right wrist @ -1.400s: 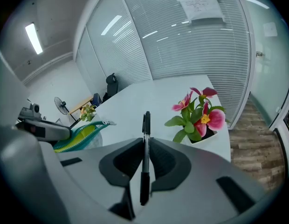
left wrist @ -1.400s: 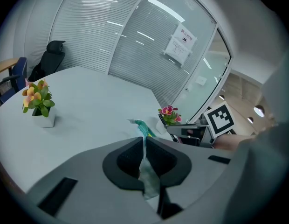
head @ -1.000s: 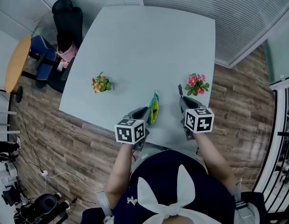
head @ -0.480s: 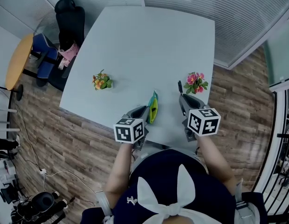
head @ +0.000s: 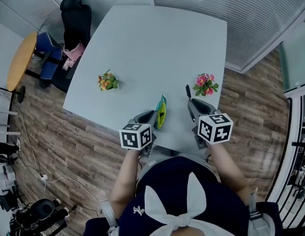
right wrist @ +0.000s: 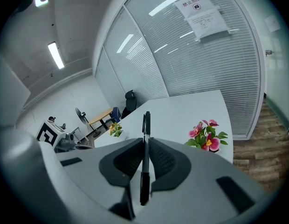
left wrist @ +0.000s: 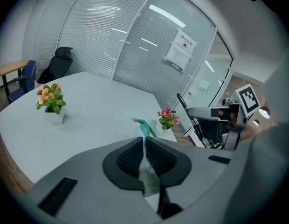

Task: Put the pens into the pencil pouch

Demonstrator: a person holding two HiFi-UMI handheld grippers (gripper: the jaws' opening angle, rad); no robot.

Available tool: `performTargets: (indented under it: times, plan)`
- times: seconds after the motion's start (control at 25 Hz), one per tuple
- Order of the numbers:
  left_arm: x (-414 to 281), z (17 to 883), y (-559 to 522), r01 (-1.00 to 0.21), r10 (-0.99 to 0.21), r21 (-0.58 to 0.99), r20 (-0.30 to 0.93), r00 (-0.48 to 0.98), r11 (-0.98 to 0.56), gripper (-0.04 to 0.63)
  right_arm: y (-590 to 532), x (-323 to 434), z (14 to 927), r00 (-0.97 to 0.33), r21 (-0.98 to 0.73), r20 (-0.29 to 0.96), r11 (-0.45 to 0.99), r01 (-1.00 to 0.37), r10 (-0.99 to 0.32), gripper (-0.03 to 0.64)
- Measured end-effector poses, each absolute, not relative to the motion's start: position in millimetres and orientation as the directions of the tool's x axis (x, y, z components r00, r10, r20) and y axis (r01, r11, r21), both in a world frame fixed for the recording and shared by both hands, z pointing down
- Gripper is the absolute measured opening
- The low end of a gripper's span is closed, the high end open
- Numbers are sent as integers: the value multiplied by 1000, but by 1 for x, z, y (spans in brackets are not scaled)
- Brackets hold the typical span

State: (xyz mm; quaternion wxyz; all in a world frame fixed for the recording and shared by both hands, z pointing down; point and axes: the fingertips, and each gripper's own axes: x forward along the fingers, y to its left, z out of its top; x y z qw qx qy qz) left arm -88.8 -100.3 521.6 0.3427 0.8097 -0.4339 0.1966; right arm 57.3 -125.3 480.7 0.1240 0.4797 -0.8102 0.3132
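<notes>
Lifted slightly since a second ago, the pen (right wrist: 145, 125) stands clamped in the right gripper's (right wrist: 145, 144) closed jaws, over the table (head: 152, 43) beside the pink plant (head: 205, 85). The pouch (head: 162, 113) is pinched by its edge in the left gripper (left wrist: 143, 146), just left of the pen, over the table's near edge.

The step in hand, I judge, is bringing the pen across to the pouch. Next its tip must find the pouch mouth, which may not be open; no view shows it plainly.

A notice (right wrist: 200, 10) on the glass wall carries print too small to read.
</notes>
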Motion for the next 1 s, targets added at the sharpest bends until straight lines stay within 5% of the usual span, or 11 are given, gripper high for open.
performTargets:
  times: [1.0]
  plan:
    - [-77, 517, -79, -852, -598, 366, 607, 524, -375, 38, -80, 28, 486, -645, -326, 554, 576, -749, -526, 49]
